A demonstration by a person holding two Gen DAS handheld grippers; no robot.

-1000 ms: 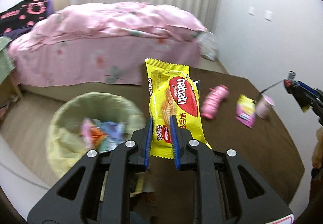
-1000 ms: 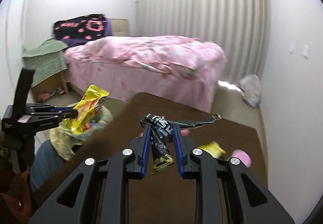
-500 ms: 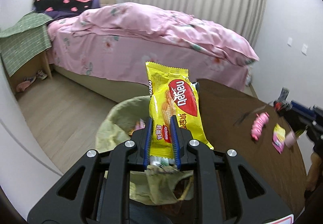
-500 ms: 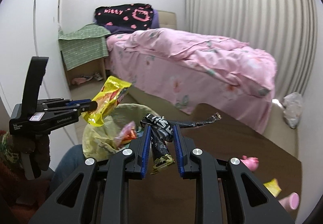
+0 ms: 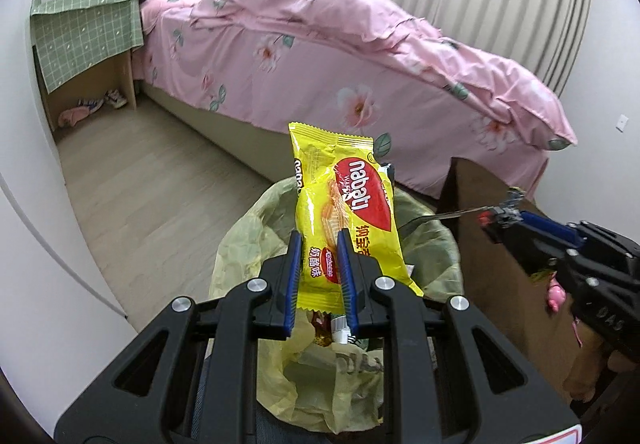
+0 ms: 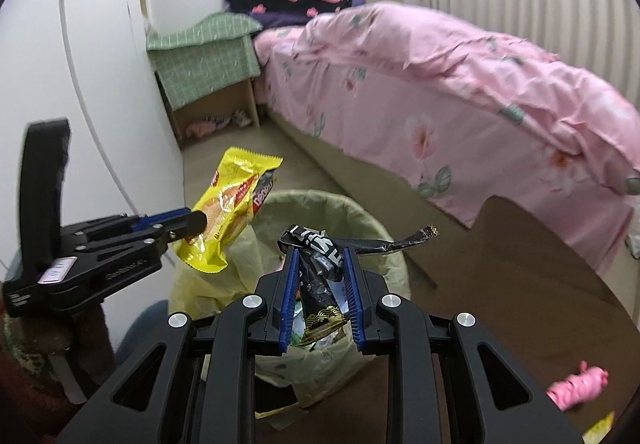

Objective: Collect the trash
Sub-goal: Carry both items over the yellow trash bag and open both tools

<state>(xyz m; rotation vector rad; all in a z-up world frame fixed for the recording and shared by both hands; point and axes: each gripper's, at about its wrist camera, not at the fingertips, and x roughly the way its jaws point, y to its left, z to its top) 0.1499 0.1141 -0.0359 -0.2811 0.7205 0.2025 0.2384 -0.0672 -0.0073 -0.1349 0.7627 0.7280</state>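
Note:
My left gripper (image 5: 319, 240) is shut on a yellow wafer wrapper (image 5: 348, 204) and holds it upright above a waste bin lined with a pale yellow bag (image 5: 256, 240). The right wrist view shows that gripper (image 6: 200, 222) at the left, over the bin's near rim, with the yellow wrapper (image 6: 232, 204) sticking up. My right gripper (image 6: 319, 256) is shut on a crumpled black wrapper (image 6: 320, 268) just above the bin (image 6: 360, 212). Several wrappers lie inside the bin. In the left wrist view the right gripper (image 5: 504, 212) comes in from the right with the black wrapper's tail (image 5: 448, 214).
A brown table (image 6: 520, 284) stands right of the bin, with a pink wrapper (image 6: 576, 388) and a yellow scrap (image 6: 600, 424) on it. Behind is a bed with a pink quilt (image 5: 360, 56). A bedside shelf under a green cloth (image 5: 88, 28) stands by the white wall.
Both grippers have swung left from the table to over the bin and come lower, each keeping its wrapper. The bin now lies right under them.

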